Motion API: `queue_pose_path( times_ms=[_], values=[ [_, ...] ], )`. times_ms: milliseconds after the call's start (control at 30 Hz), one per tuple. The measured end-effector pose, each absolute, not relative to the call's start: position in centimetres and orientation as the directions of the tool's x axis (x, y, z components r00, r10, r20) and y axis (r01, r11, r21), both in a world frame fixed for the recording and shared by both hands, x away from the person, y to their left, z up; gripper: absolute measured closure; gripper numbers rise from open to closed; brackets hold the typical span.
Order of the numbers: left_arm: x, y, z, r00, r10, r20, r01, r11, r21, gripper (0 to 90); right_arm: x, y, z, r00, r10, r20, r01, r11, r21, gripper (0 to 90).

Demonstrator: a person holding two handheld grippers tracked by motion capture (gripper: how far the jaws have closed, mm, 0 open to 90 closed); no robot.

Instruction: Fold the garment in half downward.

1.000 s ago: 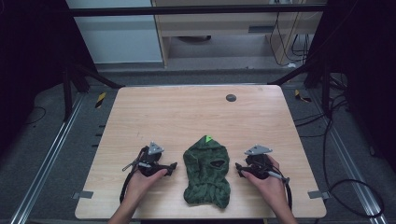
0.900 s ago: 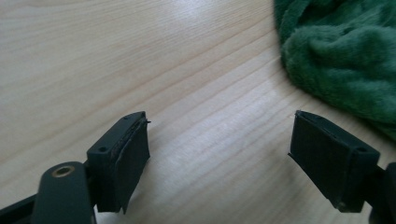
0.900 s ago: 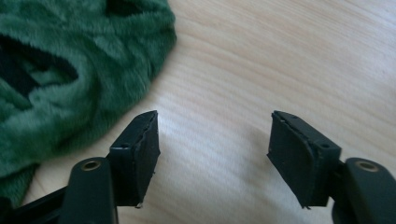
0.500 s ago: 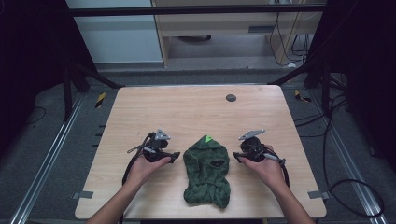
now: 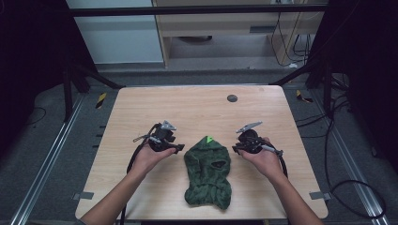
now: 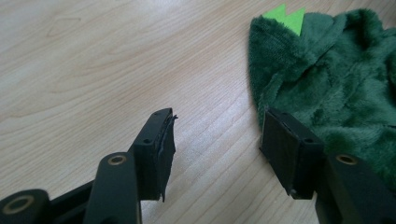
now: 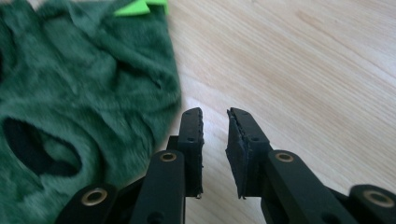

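Observation:
A dark green plush hooded garment [image 5: 208, 173] with a light green spike [image 5: 209, 139] at its top lies flat on the wooden table [image 5: 197, 110], near the front edge. My left gripper [image 5: 179, 149] sits just left of the garment's top, jaws wide open and holding nothing. In the left gripper view the left gripper [image 6: 215, 135] is low over bare wood, its right jaw at the edge of the garment [image 6: 341, 79]. My right gripper [image 5: 234, 147] is just right of the garment's top. In the right gripper view the right gripper [image 7: 215, 126] is open by a narrow gap, beside the garment [image 7: 79, 79].
A small dark round disc [image 5: 232, 98] lies on the table's far side. Cables [image 5: 282, 164] trail from both grippers toward the front edge. Dark frame posts and floor cables surround the table.
Both hands have moved forward from beside the garment's lower part to beside its top. The garment has not moved.

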State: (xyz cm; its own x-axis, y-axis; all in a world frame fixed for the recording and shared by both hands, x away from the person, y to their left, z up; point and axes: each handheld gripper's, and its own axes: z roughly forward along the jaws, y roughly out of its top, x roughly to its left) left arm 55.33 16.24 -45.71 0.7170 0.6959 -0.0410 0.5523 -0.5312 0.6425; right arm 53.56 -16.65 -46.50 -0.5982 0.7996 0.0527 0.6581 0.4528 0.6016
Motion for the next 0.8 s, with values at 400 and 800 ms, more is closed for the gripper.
queue_pose_path(
  times_ms=[400, 800],
  values=[
    [56.0, 15.3, -46.5, 0.713, 0.698, -0.068, 0.57, -0.52, 0.637, 42.1, 54.8, -15.2, -47.1, -0.596, 0.796, 0.103, 0.671, 0.423, 0.609, 75.2],
    [55.8, 14.7, -46.4, 0.725, 0.687, -0.053, 0.55, -0.53, 0.645, 41.7, 55.1, -14.3, -47.0, -0.607, 0.784, 0.131, 0.668, 0.413, 0.619, 68.9]
  ],
)
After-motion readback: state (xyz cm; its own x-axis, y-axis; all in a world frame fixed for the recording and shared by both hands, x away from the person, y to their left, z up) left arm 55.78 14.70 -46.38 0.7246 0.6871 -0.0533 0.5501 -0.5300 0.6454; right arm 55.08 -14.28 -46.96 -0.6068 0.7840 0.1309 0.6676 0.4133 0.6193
